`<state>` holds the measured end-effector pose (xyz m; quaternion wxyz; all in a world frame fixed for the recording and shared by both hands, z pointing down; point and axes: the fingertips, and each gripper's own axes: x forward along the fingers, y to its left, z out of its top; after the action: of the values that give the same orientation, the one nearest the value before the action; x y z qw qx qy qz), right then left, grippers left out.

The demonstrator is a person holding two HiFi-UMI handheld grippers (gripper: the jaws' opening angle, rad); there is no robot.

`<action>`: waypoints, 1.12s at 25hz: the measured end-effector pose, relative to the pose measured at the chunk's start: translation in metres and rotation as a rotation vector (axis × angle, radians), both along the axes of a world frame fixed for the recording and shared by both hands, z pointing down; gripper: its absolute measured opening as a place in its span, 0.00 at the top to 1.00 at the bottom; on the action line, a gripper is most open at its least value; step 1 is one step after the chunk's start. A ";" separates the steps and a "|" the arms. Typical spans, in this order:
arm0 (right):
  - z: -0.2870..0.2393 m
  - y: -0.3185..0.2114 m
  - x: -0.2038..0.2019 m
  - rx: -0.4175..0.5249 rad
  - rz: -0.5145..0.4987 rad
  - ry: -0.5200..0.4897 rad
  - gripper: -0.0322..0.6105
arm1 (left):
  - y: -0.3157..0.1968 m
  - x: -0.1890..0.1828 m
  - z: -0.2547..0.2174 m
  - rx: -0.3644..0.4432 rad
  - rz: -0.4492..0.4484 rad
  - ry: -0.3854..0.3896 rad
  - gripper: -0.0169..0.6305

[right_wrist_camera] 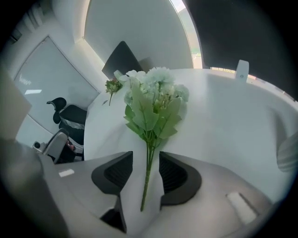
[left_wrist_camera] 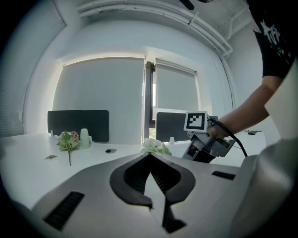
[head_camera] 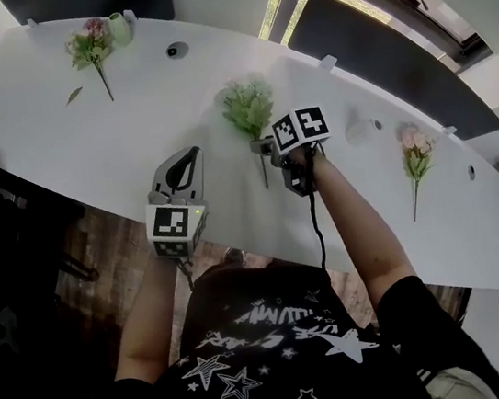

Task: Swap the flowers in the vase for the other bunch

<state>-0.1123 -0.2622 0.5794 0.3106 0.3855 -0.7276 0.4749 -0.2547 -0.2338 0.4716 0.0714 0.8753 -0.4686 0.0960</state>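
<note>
Spanning all views: the white table [head_camera: 173, 122] is carrying the flowers, with the person standing at its near edge.
Head view only: it is showing a pink bunch at the right end [head_camera: 416, 149], which neither gripper view is catching.
Left gripper view only: it is looking level across the table and catching the right gripper from the side, tilting down at the table.
Right gripper view only: it is showing the stem inside the jaws, which the marker cube is hiding from the head view.
Right gripper [right_wrist_camera: 145, 160]: its fingers are standing wide on either side of the stem, with a gap on each side and no pad pressing.
Left gripper [left_wrist_camera: 150, 155]: its fingers are meeting tip to tip, gripping nothing, hovering near the table's edge.
Green-and-white bunch [right_wrist_camera: 156, 100]: it is lying flat mid-table, stem end toward the right gripper.
Far pink bunch [head_camera: 89, 46]: it is lying at the left end, just beside the upright pale green vase [head_camera: 119, 27].
Loose leaf [head_camera: 74, 95]: it is lying near that bunch.
</note>
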 end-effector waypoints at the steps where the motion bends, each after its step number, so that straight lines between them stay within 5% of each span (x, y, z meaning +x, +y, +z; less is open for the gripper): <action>1: 0.003 -0.003 0.001 -0.008 0.002 0.018 0.69 | 0.000 0.000 0.002 -0.007 0.003 -0.003 0.96; 4: 0.011 -0.011 0.006 -0.008 -0.007 0.082 0.81 | -0.003 0.001 0.007 -0.017 0.006 -0.016 0.96; 11: 0.023 -0.008 -0.001 -0.071 -0.052 0.077 0.75 | -0.007 0.002 0.006 -0.030 0.002 -0.021 0.96; 17: 0.027 -0.011 0.001 -0.067 -0.060 0.141 0.87 | -0.008 -0.001 0.011 -0.040 -0.011 -0.043 0.96; 28: 0.001 0.011 0.001 -0.051 0.000 -0.075 0.90 | -0.014 0.029 -0.001 -0.048 -0.019 0.025 0.96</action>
<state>-0.1112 -0.2512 0.5806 0.2928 0.3593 -0.7264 0.5074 -0.2259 -0.2479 0.4701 0.0991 0.8701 -0.4734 0.0954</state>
